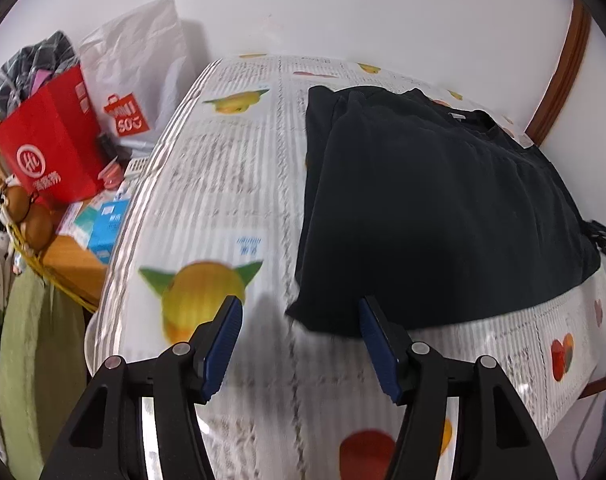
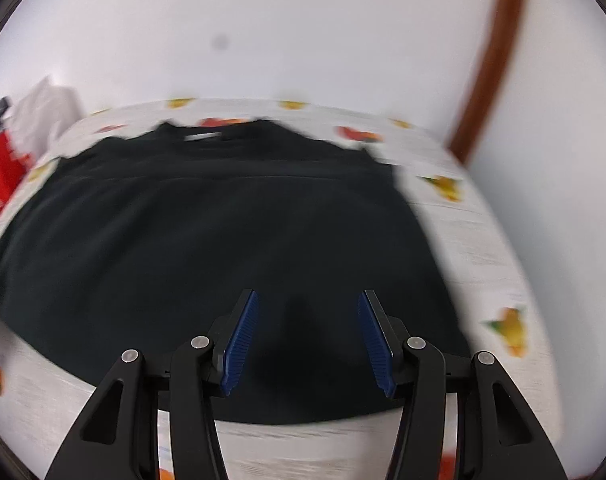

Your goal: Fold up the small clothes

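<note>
A black T-shirt [image 1: 435, 200] lies flat on a table covered with a fruit-print cloth [image 1: 223, 184], collar toward the far wall, its left sleeve folded inward. My left gripper [image 1: 299, 304] is open and empty above the shirt's near left hem corner. In the right wrist view the same shirt [image 2: 207, 240] fills the middle, blurred by motion. My right gripper [image 2: 307, 300] is open and empty, hovering over the shirt's near hem, right of centre.
Left of the table stand a red paper bag [image 1: 51, 140], a white shopping bag [image 1: 139, 64] and small boxes [image 1: 103, 224]. A white wall is behind, with a brown wooden frame [image 1: 559, 68] at the right. The table's near edge curves off at the right.
</note>
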A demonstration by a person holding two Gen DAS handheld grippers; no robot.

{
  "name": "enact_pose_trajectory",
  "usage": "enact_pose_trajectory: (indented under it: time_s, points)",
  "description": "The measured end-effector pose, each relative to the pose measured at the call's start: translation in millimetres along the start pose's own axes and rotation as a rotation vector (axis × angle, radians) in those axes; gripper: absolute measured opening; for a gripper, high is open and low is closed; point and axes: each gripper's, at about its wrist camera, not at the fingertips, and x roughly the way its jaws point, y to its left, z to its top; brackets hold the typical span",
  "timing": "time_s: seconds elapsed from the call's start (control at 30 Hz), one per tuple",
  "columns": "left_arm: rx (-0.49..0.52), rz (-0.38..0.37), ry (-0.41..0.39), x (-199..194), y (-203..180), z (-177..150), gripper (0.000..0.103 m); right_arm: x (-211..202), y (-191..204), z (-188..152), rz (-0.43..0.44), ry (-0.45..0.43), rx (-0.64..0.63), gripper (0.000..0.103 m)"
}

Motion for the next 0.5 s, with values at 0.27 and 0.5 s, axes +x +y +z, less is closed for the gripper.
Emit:
enact_pose_trajectory:
  time_s: [0.27,0.5]
  points:
    - [-0.022,0.038,0.008,-21,28,-31,0.057,-2,142,7,0.195,-0.014,-0.184,0.052]
    - [-0.071,-0.005,-0.039,-45,54,-50,0.057,-28,247,-6,0.338,-0.022,-0.361,0.052]
